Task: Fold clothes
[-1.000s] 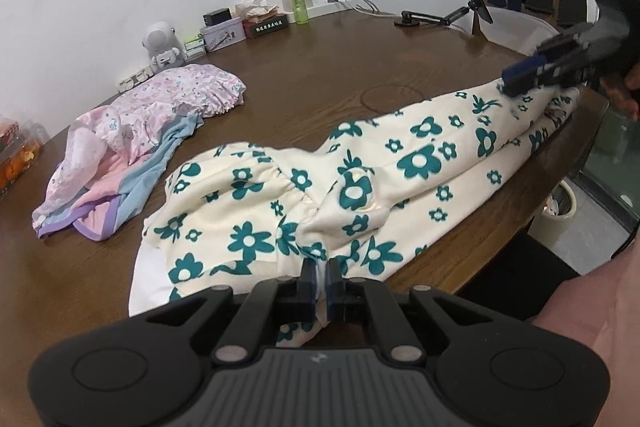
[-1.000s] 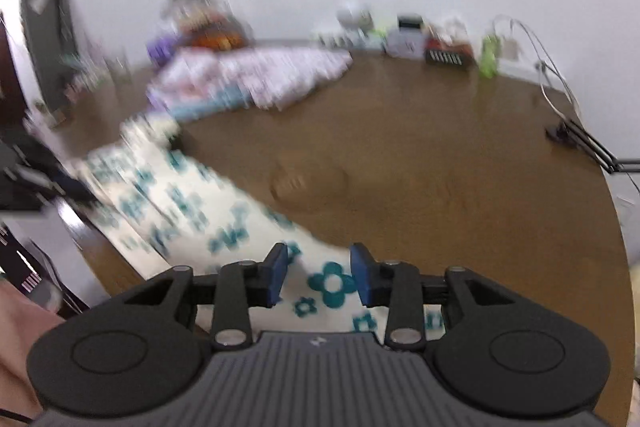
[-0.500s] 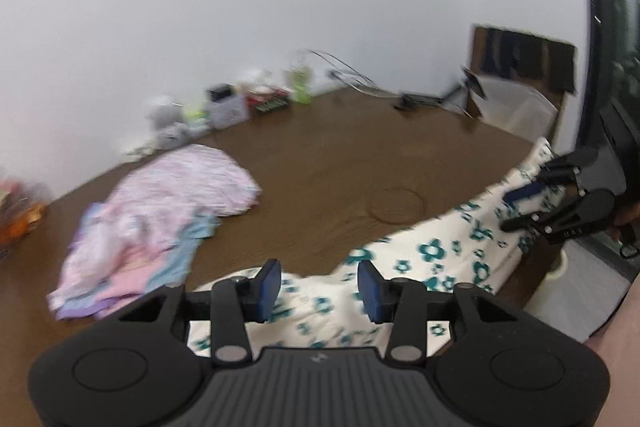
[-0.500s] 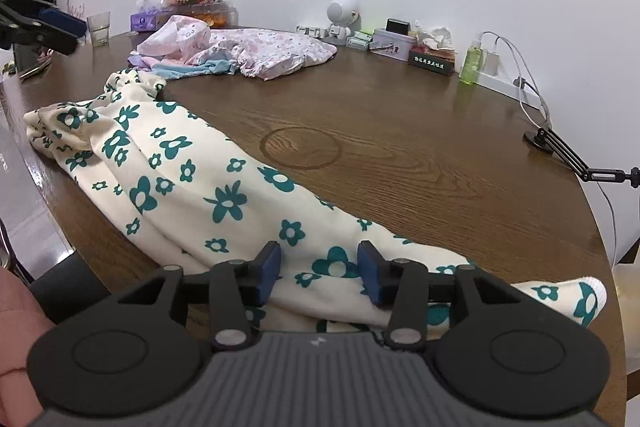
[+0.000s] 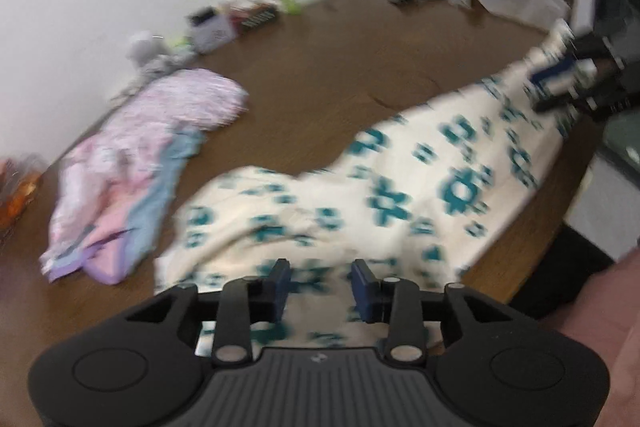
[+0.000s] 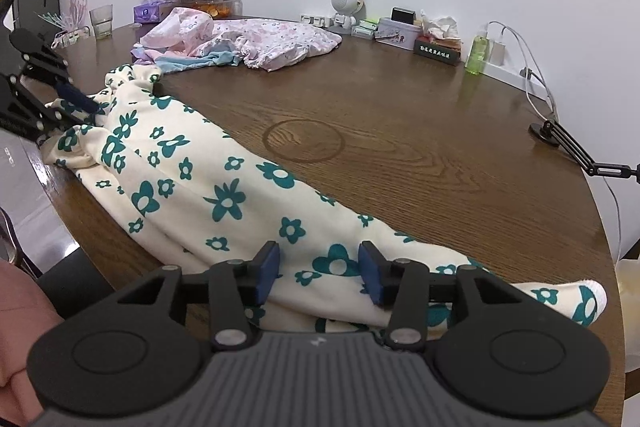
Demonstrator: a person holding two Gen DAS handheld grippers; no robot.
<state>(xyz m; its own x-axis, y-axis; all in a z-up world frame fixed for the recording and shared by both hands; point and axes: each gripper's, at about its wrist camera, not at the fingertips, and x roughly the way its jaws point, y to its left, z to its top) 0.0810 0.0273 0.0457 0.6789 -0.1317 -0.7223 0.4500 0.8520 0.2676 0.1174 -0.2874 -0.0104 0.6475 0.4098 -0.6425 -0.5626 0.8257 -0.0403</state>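
Note:
A cream garment with teal flowers (image 6: 224, 195) lies stretched along the near edge of the round wooden table (image 6: 420, 147); it also shows, blurred, in the left wrist view (image 5: 400, 195). My left gripper (image 5: 320, 287) is open, with the garment's bunched end between and below its fingers. My right gripper (image 6: 318, 271) is open over the garment's other end, near a white cuff (image 6: 592, 297). Each gripper shows in the other's view: the left gripper (image 6: 60, 103) and the right gripper (image 5: 560, 83).
A pile of pink, floral and blue clothes (image 6: 240, 41) lies at the table's far side, also in the left wrist view (image 5: 152, 155). Boxes, a small white robot figure (image 6: 346, 5), a green bottle (image 6: 476, 53), cables, a phone arm (image 6: 576, 151), flowers and a glass (image 6: 101, 21) line the wall.
My left gripper has let go of the garment's bunched end and opened; it lifted, then came back down over the cloth. My right gripper stays open over the other end.

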